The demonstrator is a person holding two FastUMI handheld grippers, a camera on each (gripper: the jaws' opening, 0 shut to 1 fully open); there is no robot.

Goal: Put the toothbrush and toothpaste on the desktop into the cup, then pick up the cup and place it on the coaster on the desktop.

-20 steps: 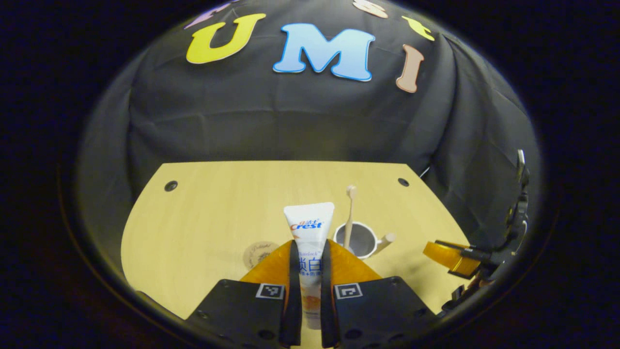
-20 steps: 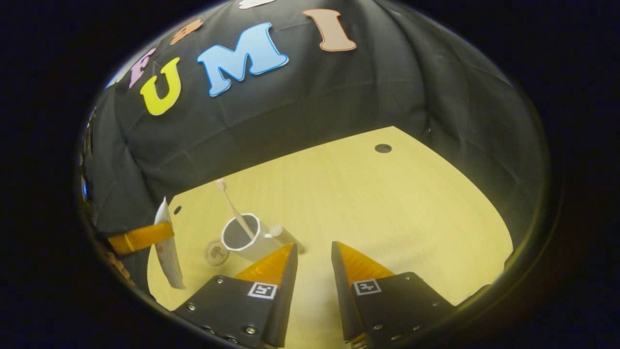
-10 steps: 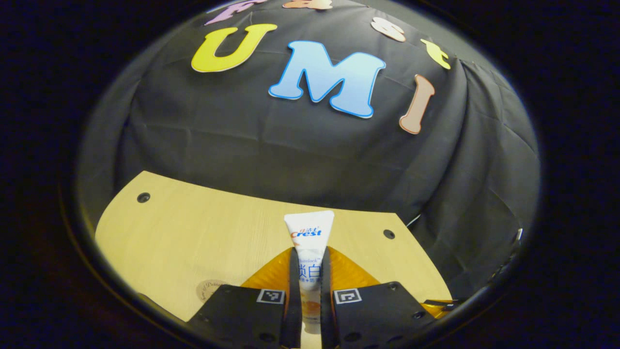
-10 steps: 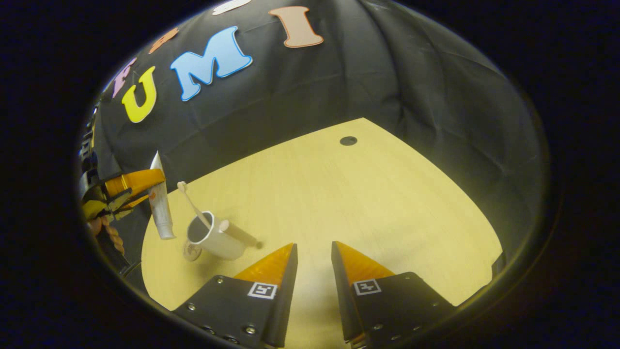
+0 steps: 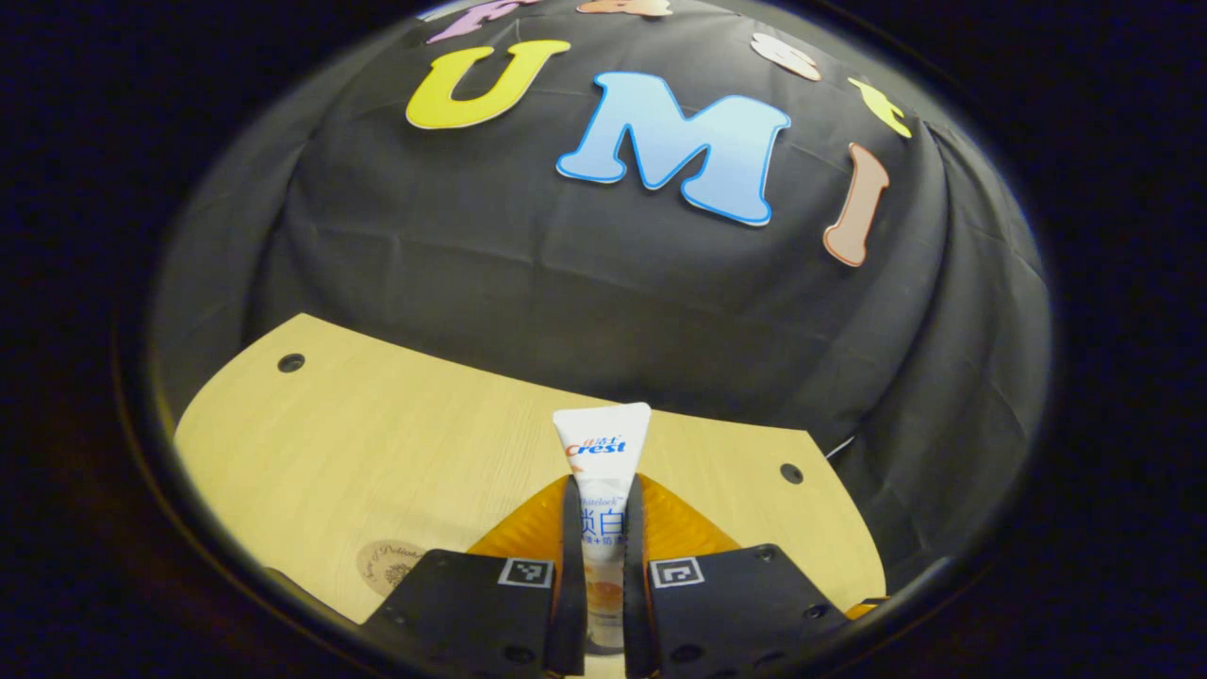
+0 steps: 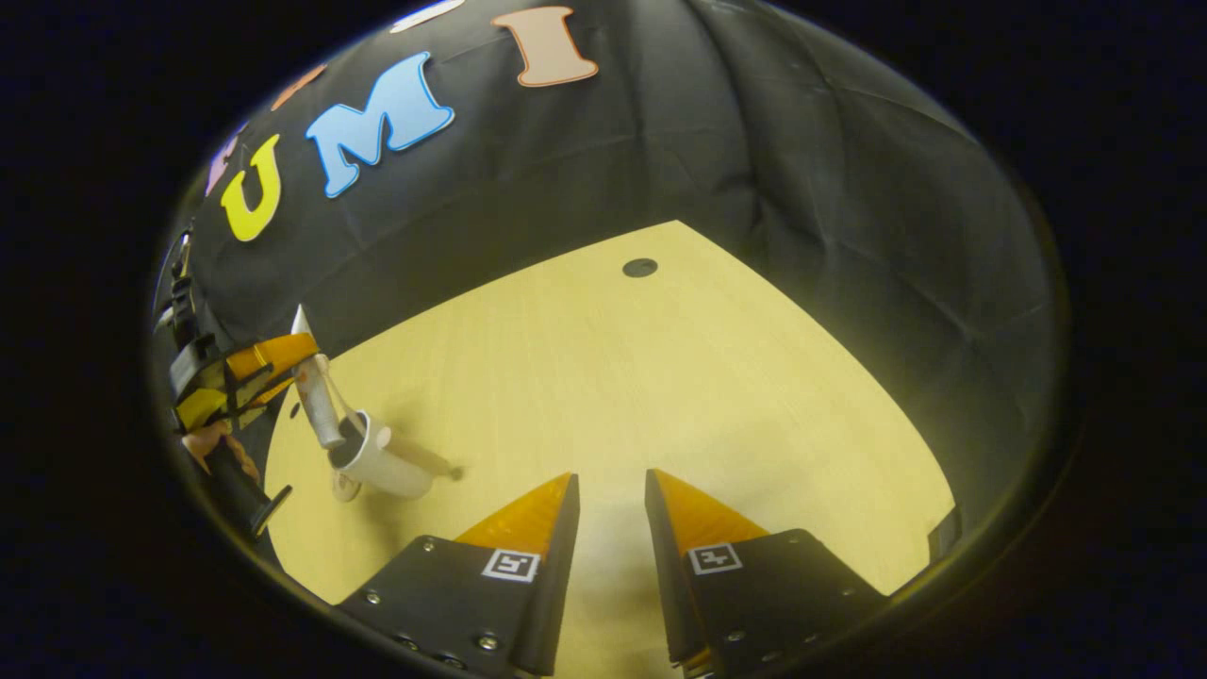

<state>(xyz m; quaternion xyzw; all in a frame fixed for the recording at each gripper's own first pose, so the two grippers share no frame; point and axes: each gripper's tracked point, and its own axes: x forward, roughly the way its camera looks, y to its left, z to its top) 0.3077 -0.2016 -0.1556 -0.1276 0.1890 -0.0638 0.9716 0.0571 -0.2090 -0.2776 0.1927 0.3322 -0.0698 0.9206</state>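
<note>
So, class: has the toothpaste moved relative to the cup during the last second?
Yes. In the right gripper view the toothpaste came from left of the cup to above its mouth.

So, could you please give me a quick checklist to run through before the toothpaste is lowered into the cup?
1. Left tool shut on the toothpaste: ok, both fingers press the tube.
2. Tube upright, cap end down over the cup: ok, in the right gripper view its lower end sits at the rim.
3. Cup standing on the desktop: ok.
4. Toothbrush already in the cup: ok, though partly hidden by the tube.
5. Right tool out of the way: ok, open and apart from the cup.
6. Coaster free for the cup: ok.
</note>
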